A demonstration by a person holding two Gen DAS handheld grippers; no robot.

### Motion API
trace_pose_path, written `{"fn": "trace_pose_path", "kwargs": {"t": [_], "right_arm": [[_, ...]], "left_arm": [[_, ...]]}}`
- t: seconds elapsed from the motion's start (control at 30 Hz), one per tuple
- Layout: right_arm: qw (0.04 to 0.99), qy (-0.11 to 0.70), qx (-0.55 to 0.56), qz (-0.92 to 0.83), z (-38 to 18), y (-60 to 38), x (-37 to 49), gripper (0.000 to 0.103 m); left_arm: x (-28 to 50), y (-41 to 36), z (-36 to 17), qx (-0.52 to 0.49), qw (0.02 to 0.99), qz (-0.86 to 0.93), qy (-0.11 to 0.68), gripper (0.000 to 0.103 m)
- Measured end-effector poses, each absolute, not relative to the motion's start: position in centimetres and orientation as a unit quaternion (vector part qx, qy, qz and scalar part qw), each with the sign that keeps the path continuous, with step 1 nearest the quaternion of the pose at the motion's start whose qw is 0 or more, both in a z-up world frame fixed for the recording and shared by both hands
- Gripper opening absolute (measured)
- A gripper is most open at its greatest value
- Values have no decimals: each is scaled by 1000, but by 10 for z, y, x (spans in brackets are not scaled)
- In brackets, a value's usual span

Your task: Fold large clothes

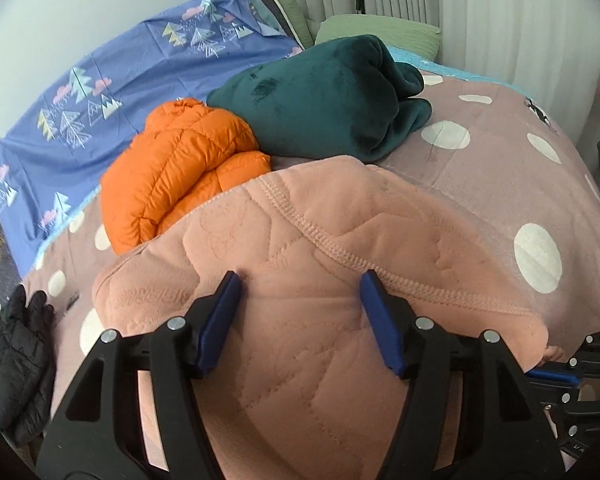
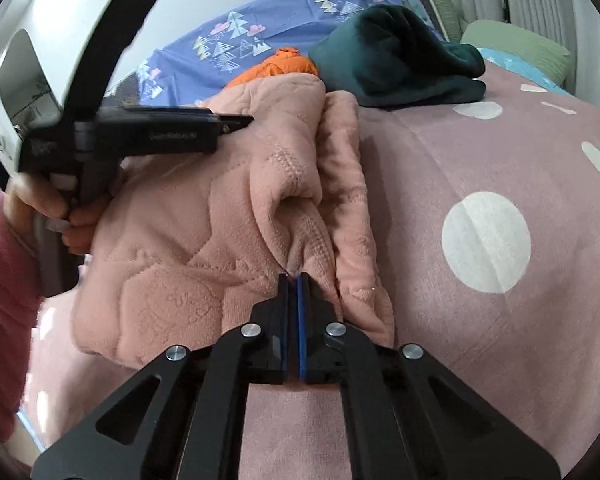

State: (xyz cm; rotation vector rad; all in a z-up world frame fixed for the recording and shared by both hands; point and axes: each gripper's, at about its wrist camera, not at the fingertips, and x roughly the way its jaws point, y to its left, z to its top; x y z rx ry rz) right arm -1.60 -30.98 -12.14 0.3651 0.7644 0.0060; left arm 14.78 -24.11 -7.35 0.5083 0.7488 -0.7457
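Note:
A pink quilted garment (image 1: 300, 240) lies bunched on the dotted pink bed cover (image 1: 500, 184). My left gripper (image 1: 300, 284) hovers over its upper layer near a ribbed seam, open, the blue pads (image 1: 224, 320) apart with only fabric below them. In the right wrist view the same garment (image 2: 188, 240) sits left of centre with a folded edge standing up. My right gripper (image 2: 294, 278) is shut on that gathered edge, and the folds converge at its tips. A hand in a red sleeve holds the left gripper (image 2: 236, 122) above the garment's far side.
An orange puffer jacket (image 1: 180, 168) and a dark teal fleece (image 1: 324, 92) lie just behind the garment. A black jacket (image 1: 12, 360) lies at the left edge. A blue tree-print sheet (image 1: 120, 72), a green pillow (image 1: 380, 28) and curtains are beyond.

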Motion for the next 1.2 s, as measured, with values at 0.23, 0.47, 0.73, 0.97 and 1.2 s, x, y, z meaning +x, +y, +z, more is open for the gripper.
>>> {"fn": "trace_pose_path", "kwargs": {"t": [0.23,0.47,0.73,0.97,1.2], "right_arm": [[944,279,177,20,-52,-320,-27,5],[906,369,207,0,-123,-328,10,6],[905,380,192,-5,-121,-325,4,6],[907,377,189,-5,-123,-324,4,6],[905,383,184,-2,-121,-320,6,6]], "left_arm": [[154,-230,-73,207,836,-358,361,63],[153,-224,-73,185,841,-363,355,65],[141,-203,-52,154,860,-365,323,47],[124,-150,-41,82,872,-362,319,26],[131,-149,-67,74,871,-349,337,25]]}}
